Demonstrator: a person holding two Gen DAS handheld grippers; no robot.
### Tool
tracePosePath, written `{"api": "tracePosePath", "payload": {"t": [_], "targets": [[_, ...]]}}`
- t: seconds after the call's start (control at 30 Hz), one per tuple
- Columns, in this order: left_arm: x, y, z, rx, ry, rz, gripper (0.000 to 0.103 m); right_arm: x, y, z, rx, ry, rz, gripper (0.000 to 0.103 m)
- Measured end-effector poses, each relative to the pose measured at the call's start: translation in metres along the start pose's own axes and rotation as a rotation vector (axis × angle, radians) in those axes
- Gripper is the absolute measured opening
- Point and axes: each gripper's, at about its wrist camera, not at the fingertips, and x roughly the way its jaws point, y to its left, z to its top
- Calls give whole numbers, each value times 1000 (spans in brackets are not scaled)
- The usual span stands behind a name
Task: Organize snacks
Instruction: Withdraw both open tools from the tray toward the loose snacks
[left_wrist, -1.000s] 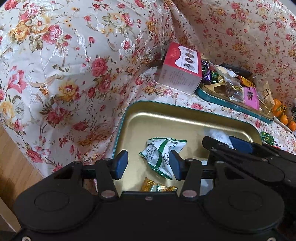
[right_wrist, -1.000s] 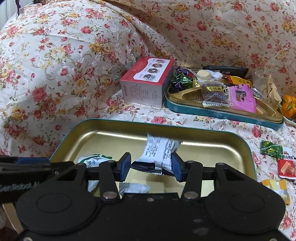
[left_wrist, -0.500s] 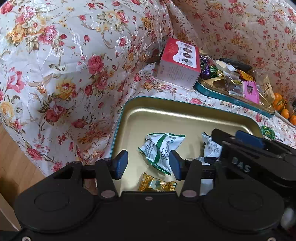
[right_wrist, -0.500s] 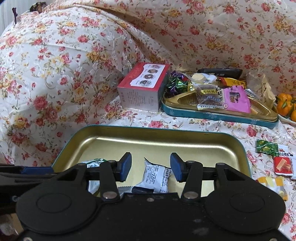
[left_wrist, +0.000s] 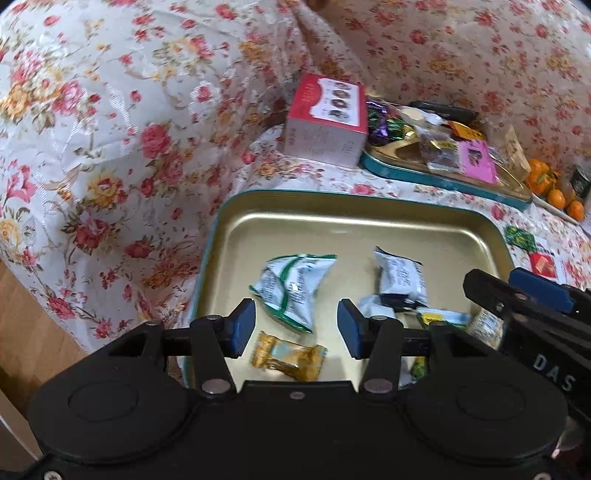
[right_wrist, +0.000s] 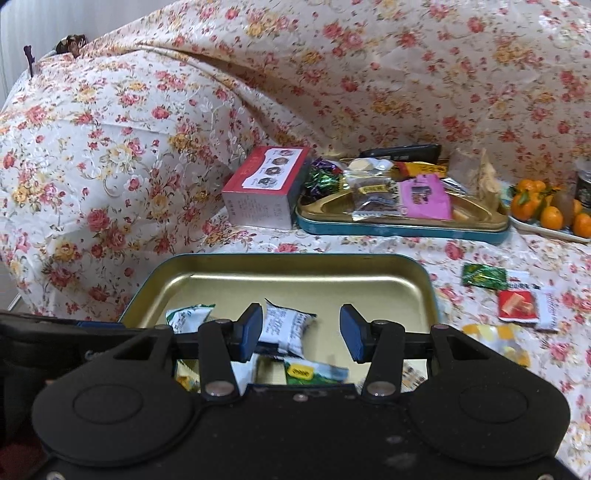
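Collecting the loose wrapped snacks into the near gold tin (right_wrist: 406, 275) looks like the step in hand. At the tin's left side, the left gripper (left_wrist: 293, 328) hangs with its jaws apart and empty above a green-and-white packet (left_wrist: 293, 284) and a gold candy (left_wrist: 288, 356). Further right, a white packet (right_wrist: 284, 325) lies in the tin beside the right gripper (right_wrist: 301, 332), whose jaws stand apart, gripping nothing. Right of the tin, a green packet (right_wrist: 484, 276), a red-and-white packet (right_wrist: 524, 304) and a yellow packet (right_wrist: 498, 341) lie on the floral-covered tabletop (right_wrist: 480, 254). The right gripper should probably take these one at a time, pinching each across its flat body and releasing low inside the tin.
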Motion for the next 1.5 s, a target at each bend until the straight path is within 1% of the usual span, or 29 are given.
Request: {"api": "tracePosePath", "payload": {"t": [0.17,0.5,0.8,0.97,1.1,1.17,1.3,1.4,1.5], "targets": [[-8,-18,-5,52,-7,-29,55,-22,-17,-10,19,-13,-20,50],[-22,-60,-22,164,5,-107,55,-59,-72,-42,93,-4,-117,50],[-35,-103,-48,298,5,-168,55,-75,-122,-74,183,32,-194,50],[-38,-129,-64,368,16,-213,55,-83,-142,-88,194,42,-226,50],[-41,-150,-72,361,8,-256,55,-88,-158,-94,216,47,-241,50],[-41,-163,-73,374,14,-275,55,-91,-165,-97,225,45,-252,50],[-44,-185,-72,391,-14,-283,55,-95,-182,-98,254,28,-273,50],[-42,-195,-69,369,-36,-281,55,-93,-194,-95,283,16,-286,50],[-31,-203,-68,332,-9,-291,55,-86,-203,-88,301,-4,-287,50]]}}
